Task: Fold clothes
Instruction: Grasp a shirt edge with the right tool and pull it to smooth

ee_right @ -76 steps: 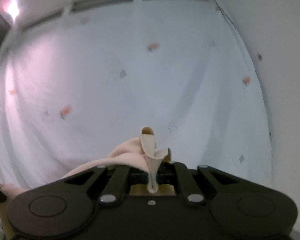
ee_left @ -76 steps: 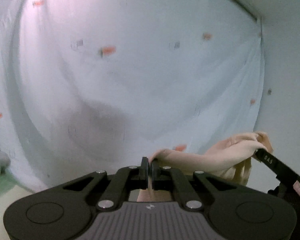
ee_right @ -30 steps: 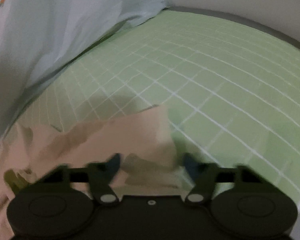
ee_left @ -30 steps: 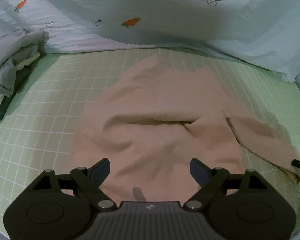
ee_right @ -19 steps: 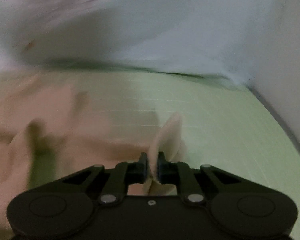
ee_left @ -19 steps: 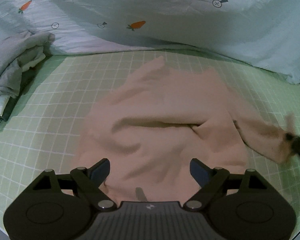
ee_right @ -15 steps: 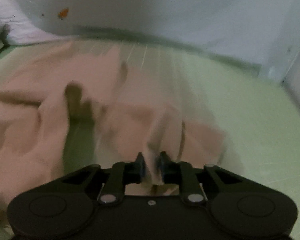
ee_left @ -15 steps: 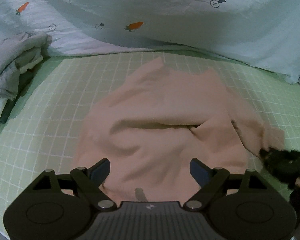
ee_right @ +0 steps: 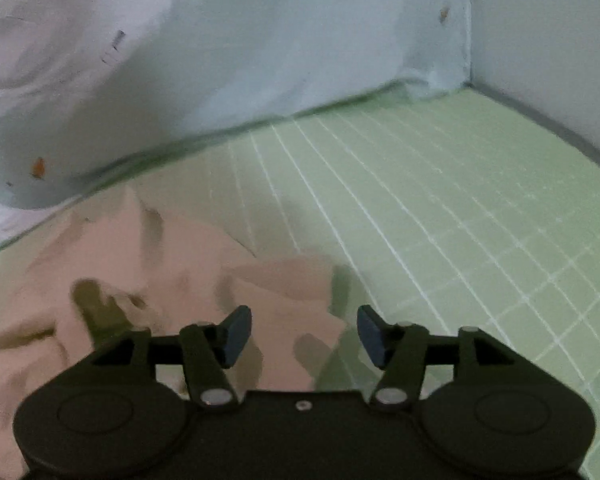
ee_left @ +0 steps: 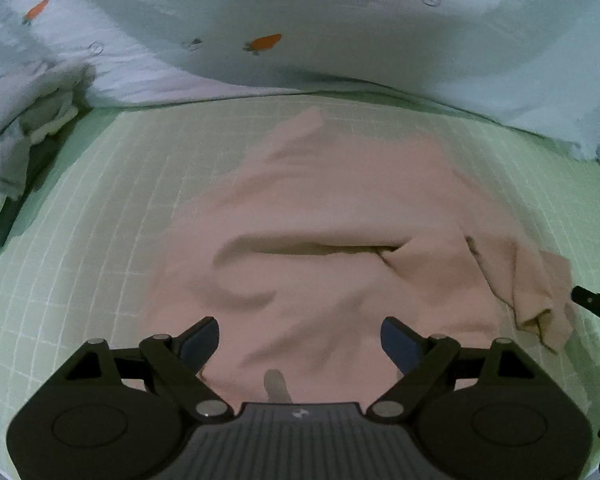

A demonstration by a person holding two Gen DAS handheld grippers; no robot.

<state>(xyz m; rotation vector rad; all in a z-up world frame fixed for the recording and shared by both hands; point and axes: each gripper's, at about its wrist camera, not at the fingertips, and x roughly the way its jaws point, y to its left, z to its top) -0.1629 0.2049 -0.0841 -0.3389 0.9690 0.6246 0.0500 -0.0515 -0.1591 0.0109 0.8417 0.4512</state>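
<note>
Nearest, the left gripper [ee_left: 300, 334] stood with jaws wide and empty over the pink garment [ee_left: 320, 240]. The right gripper [ee_right: 304, 334], its jaws just opened and holding nothing, hung above the sleeve [ee_right: 292, 280]. The garment lay spread but rumpled on the green gridded mat [ee_right: 460, 200]. Judged: laying-out finished; smoothing precedes the first fold.

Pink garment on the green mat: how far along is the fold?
Done: the pink garment lies spread on the green grid mat, still creased across the middle. In hand: nothing. The left gripper is open over the near hem; the right gripper has just opened, with the sleeve lying bunched on the mat. Left: flatten the sleeve, then all folds.
</note>
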